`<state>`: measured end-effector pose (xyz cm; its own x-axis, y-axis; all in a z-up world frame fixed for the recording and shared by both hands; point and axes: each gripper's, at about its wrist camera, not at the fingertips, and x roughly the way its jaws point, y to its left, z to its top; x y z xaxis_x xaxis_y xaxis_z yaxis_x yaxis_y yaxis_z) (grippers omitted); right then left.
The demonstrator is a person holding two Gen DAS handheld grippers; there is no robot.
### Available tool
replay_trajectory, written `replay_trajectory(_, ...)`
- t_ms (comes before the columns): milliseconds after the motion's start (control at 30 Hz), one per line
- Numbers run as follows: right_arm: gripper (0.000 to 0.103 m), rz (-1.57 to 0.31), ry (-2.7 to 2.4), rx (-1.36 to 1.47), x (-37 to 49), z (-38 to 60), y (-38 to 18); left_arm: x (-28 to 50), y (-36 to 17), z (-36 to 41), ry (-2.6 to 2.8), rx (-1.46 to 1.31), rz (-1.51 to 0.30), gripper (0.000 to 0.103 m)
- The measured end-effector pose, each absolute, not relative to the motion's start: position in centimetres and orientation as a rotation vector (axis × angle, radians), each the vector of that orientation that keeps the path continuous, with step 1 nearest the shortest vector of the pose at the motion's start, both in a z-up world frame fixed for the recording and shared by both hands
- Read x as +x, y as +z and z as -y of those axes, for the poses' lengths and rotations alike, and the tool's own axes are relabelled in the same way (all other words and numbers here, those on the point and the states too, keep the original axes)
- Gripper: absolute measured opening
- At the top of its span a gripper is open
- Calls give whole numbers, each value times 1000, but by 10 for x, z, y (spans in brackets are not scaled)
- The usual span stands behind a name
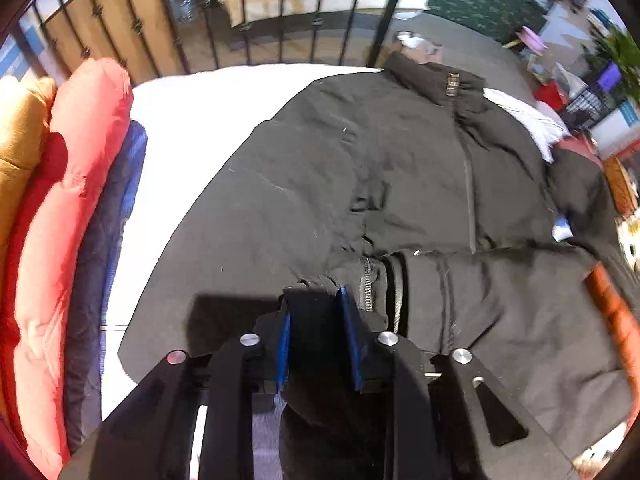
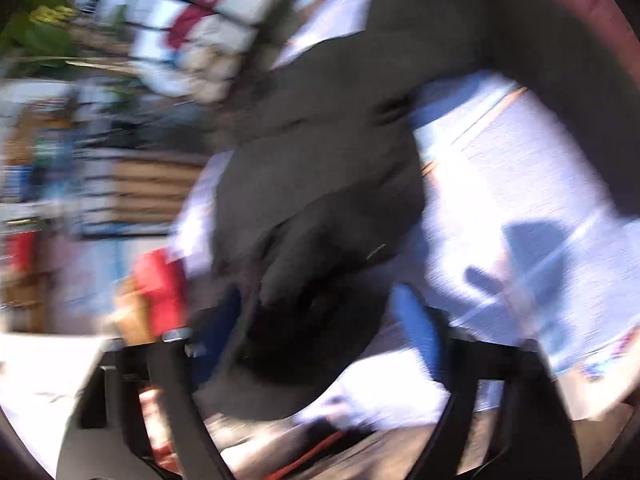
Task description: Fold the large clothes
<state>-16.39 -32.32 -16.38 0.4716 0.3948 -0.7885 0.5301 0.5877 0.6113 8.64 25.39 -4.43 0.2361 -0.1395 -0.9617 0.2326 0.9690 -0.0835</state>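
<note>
A large black padded jacket (image 1: 360, 184) lies spread on a white bed sheet (image 1: 192, 120), collar toward the far end. One sleeve is folded across its lower front. My left gripper (image 1: 316, 304) is shut on a fold of the jacket's black fabric near the sleeve cuff. The right wrist view is heavily blurred. There, black jacket fabric (image 2: 320, 184) hangs between the blue fingers (image 2: 416, 328) of my right gripper (image 2: 320, 312), which stand wide apart. I cannot tell whether they grip the fabric.
Folded puffy clothes in coral (image 1: 60, 216), mustard (image 1: 20, 136) and navy (image 1: 108, 216) are stacked at the left edge of the bed. A black metal bed frame (image 1: 248, 12) stands at the far end. Cluttered shelves and a plant (image 1: 616, 52) stand to the right.
</note>
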Motion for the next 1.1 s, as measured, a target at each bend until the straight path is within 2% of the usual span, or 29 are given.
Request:
replay_trajectory(167,83,-1200,-136,1004,-181,311,-201,120,-68,-253,-165,112,-1394,24)
replay_trajectory(300,83,-1239,-93,695,-202,279,-198,126,-75,-238,-160,132,-1422,24)
replay_trajectory(433,83,-1350,51,530,-223,252,-227,130,-75,-232,-166,190,-1418,24)
replay_trajectory(500,83,-1421,93,519,-232,236,-249,126,-66,-236,-205,171,-1408,34)
replay_trajectory(533,83,-1432,114,515,-238,229,-257,124,-62,-240,-235,153,-1402,49)
replay_trajectory(567,83,-1405,142,510,-244,224,-262,118,-54,-246,-266,140,-1378,68)
replay_trajectory(600,83,-1363,165,496,-248,219,-265,113,-49,-251,-277,149,-1353,76)
replay_trajectory(633,83,-1330,183,474,-251,214,-268,108,-44,-257,-282,161,-1331,79)
replay_trajectory(833,82,-1300,272,395,-225,174,-290,91,-49,-292,-293,130,-1401,79)
replay_trajectory(900,69,-1327,271,413,-215,178,-287,82,-44,-301,-333,105,-1388,79)
replay_trajectory(967,46,-1354,283,495,-213,186,-285,68,-39,-309,-388,93,-1375,79)
replay_trajectory(1067,28,-1412,290,616,-222,195,-277,46,-43,-319,-410,134,-1375,81)
replay_trajectory(1100,25,-1410,298,659,-225,204,-268,39,-48,-323,-402,158,-1382,81)
